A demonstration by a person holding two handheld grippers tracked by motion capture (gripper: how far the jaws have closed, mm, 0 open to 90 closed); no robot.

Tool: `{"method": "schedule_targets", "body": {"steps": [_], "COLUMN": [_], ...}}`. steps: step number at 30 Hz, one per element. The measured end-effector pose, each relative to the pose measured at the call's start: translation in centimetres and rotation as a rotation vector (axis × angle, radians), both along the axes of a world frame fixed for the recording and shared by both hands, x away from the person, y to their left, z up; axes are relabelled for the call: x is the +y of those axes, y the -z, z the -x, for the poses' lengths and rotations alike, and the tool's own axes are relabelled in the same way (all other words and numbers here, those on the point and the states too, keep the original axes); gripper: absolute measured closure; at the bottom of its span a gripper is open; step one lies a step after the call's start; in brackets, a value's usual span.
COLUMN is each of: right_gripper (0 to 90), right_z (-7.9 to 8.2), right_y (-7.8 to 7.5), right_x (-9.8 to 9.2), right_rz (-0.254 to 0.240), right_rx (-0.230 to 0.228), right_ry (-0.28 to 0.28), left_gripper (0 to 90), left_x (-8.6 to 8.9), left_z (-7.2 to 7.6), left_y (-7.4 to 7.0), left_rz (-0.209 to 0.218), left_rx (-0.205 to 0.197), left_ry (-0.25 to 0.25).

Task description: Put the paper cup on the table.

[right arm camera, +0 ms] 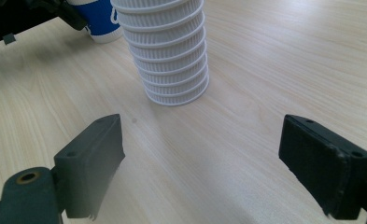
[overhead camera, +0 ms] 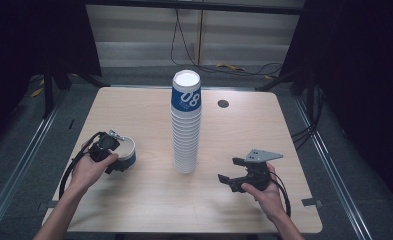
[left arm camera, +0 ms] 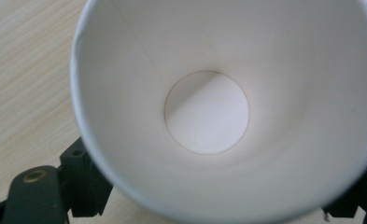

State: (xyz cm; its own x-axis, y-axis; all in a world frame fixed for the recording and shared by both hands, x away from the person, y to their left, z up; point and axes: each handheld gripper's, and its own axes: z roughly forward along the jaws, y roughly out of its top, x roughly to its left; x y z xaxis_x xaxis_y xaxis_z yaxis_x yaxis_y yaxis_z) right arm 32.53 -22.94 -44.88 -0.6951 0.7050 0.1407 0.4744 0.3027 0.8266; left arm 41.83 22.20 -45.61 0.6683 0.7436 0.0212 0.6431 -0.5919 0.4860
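Note:
A tall stack of white paper cups (overhead camera: 186,125), the top one with a blue band, stands at the table's centre; its ribbed lower part (right arm camera: 169,51) rises just ahead of my right gripper. A single blue-and-white paper cup (overhead camera: 127,151) stands upright on the left of the table. My left gripper (overhead camera: 120,155) is shut on it, a black finger (left arm camera: 85,182) against each side, and I look down into its empty white inside (left arm camera: 207,112). My right gripper (overhead camera: 229,170) hovers open to the right of the stack with nothing between its fingers (right arm camera: 95,158).
The light wooden table (overhead camera: 134,210) has a round dark grommet hole (overhead camera: 223,103) at the back right. Black frame legs and cables (overhead camera: 244,67) lie on the floor beyond the far edge. The single cup (right arm camera: 99,21) sits behind the stack in the right gripper view.

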Motion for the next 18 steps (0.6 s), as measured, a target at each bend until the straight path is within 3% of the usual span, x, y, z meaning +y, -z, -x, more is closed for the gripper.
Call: {"method": "schedule_targets", "body": {"steps": [3,7,10,17,18], "right_gripper": [14.1,14.1,14.1,14.2,14.2], "right_z": [0.0,0.0,0.1,0.2,0.3], "right_y": [0.0,0.0,-0.1,-0.1,-0.1], "right_x": [-0.1,-0.2,-0.2,-0.2,-0.2], "right_rz": [0.0,-0.001,-0.001,-0.001,-0.002], "right_rx": [-0.002,-0.006,-0.005,-0.015,-0.015], "right_ry": [0.004,0.007,0.015,0.032,0.036], "left_gripper": [16.0,16.0,16.1,15.8,15.8], "left_x": [0.7,1.4,1.9,1.8,1.7], "left_z": [0.9,2.3,3.6,6.7,7.2], "left_y": [0.1,0.4,0.5,0.5,0.5], "left_rz": [0.072,0.102,0.174,0.227,0.234], "left_rx": [-0.026,-0.059,-0.078,-0.157,-0.152], "left_ry": [-0.006,-0.044,-0.077,-0.039,-0.032]}}
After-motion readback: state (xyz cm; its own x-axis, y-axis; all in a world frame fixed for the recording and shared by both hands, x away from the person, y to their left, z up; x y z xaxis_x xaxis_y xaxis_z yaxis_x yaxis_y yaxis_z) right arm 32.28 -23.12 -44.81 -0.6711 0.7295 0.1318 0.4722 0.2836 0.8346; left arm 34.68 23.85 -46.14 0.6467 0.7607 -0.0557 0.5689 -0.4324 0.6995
